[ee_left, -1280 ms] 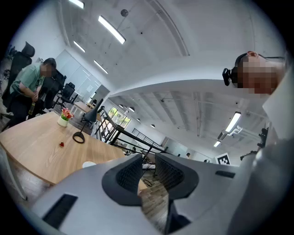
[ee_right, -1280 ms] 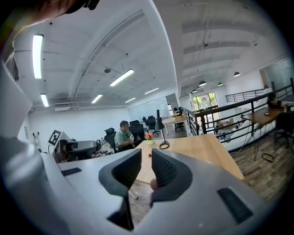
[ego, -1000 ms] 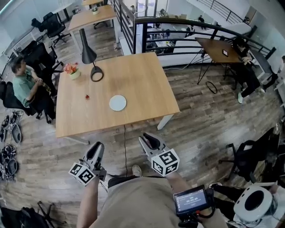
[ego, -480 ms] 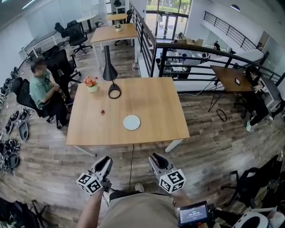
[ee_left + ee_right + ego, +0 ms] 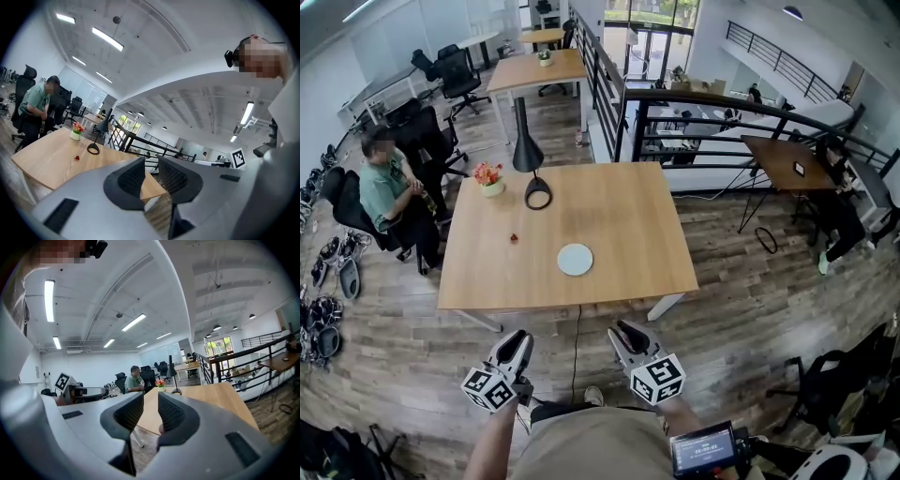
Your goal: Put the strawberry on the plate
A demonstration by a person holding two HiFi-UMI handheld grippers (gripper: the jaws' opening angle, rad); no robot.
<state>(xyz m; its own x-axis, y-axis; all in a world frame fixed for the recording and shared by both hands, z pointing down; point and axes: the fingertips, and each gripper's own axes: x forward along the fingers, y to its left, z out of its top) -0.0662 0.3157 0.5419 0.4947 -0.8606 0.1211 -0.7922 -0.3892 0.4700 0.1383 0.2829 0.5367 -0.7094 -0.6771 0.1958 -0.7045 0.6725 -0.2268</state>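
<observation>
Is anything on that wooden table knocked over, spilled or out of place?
Nothing stands out. The lamp and flower pot stand upright on the table, the plate lies flat and empty, and the strawberry sits on bare wood, apart from the plate. No spill or damage shows.

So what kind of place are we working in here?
Most likely an open-plan office on an upper level: wooden desks, black swivel chairs, and a black railing that seems to overlook a lower floor.

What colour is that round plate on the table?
White, perhaps faintly bluish; the plate shows best in the head view.
</observation>
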